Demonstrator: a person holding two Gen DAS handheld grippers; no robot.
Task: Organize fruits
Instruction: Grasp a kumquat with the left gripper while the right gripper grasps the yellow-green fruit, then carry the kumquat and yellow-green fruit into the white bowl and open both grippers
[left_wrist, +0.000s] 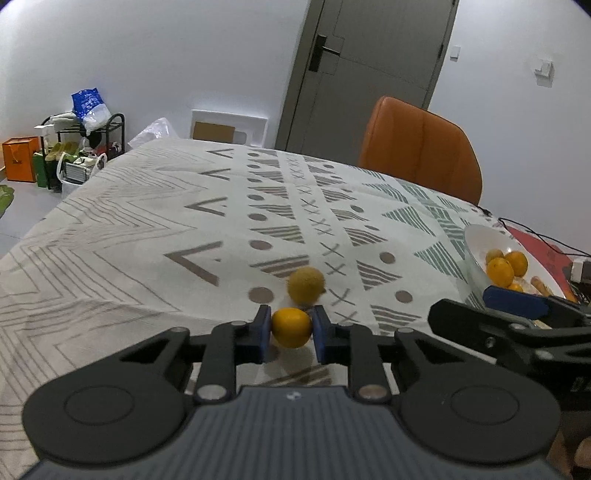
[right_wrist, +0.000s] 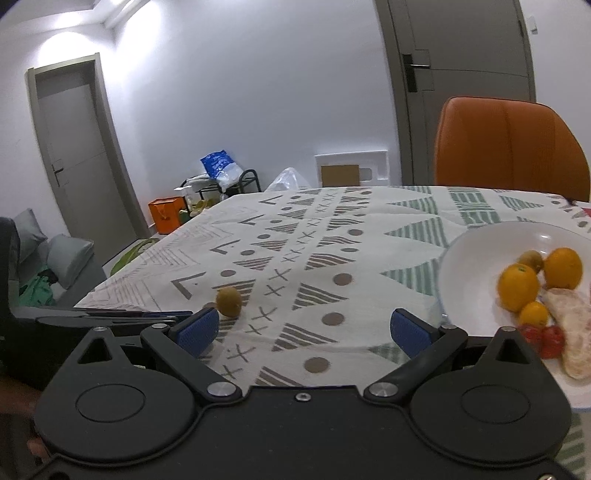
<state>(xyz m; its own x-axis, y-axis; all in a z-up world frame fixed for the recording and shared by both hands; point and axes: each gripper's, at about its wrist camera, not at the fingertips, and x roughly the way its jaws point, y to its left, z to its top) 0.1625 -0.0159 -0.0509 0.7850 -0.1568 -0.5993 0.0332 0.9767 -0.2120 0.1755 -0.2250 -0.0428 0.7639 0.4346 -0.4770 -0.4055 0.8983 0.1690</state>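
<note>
My left gripper (left_wrist: 291, 328) is shut on a small orange (left_wrist: 291, 327), its blue pads pressing both sides just above the patterned tablecloth. Right behind it lies a dull yellow-brown fruit (left_wrist: 306, 285), blurred, seen also as the yellow-brown fruit (right_wrist: 228, 301) from the right wrist. My right gripper (right_wrist: 304, 330) is open over the cloth with nothing between its fingers. To its right stands the white plate (right_wrist: 476, 254) with oranges (right_wrist: 518, 287), a small brownish fruit, red pieces and a pale peeled piece. The same plate (left_wrist: 476, 236) shows at the right of the left wrist view.
An orange chair (left_wrist: 421, 147) stands behind the table's far edge. Cables and a red item (left_wrist: 532, 240) lie at the table's right end. A shoe rack, bags and boxes (left_wrist: 74, 147) clutter the floor at the far left. Grey doors are behind.
</note>
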